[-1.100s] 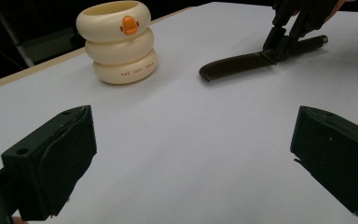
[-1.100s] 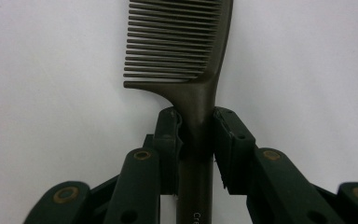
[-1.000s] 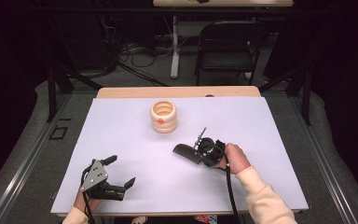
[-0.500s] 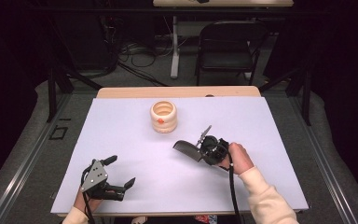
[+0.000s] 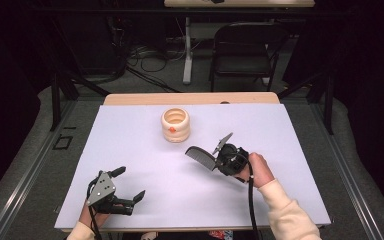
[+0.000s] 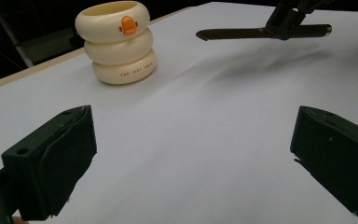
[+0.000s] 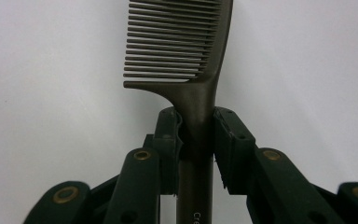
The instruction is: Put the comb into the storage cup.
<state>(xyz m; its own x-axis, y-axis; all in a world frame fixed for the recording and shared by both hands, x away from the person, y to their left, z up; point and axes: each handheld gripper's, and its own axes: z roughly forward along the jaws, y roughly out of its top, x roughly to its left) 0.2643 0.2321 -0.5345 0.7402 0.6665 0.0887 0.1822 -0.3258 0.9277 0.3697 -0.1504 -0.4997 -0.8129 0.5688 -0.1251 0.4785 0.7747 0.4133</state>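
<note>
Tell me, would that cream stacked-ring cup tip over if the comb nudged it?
Probably not easily: the cup looks squat, with a broad base on the table. It would likely slide. The comb looks stiff, held level in the right gripper.

comb point(image 5: 200, 156) edged left (slightly), right gripper point(image 5: 219, 159) too

Right tool point(image 7: 197, 140) clamps dark comb's point(image 7: 186, 51) handle.

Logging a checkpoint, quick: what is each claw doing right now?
Left claw: open, nothing between its jaws, low over the white table.
Right claw: shut on the dark comb, gripped at the handle.
</note>
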